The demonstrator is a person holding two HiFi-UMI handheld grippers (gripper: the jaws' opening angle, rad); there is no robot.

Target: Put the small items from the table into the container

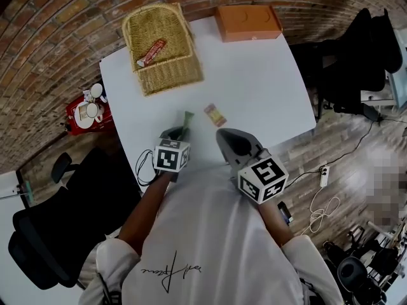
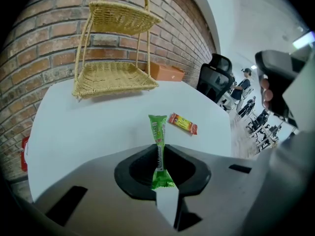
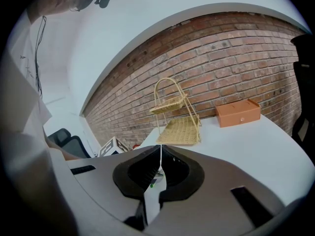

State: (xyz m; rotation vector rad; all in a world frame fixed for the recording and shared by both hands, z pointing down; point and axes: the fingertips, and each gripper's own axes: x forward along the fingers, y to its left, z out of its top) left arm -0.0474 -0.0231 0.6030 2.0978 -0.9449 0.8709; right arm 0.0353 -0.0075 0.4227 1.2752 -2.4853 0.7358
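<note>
Currently the left gripper (image 2: 160, 151) is pinching a slim green sachet (image 2: 157, 127) by its near end, jaws nipped onto it. The rest of the sachet sticks fwd over the white table (image 1: 254, 88); can't tell if its far tip touches the top. In head view that gripper sits lower ctr-left, tilted steeply down, w/ a bare forearm running up to it from the bottom of frame. The right gripper (image 3: 160, 154) is just to its right, angled down more gently, jaws pressed together w/ nothing held. A small orange-red wrapped packet (image 1: 215, 114) lies on the table just beyond both grippers, near the sachet's tip but apart. The two-tier woven wicker basket (image 1: 162, 68) stands at the table's upper left w/ a red-and-white snack packet (image 1: 151, 52) inside, which tier can't tell. An orange rectangular box (image 1: 248, 22) sits at the table's top edge.
</note>
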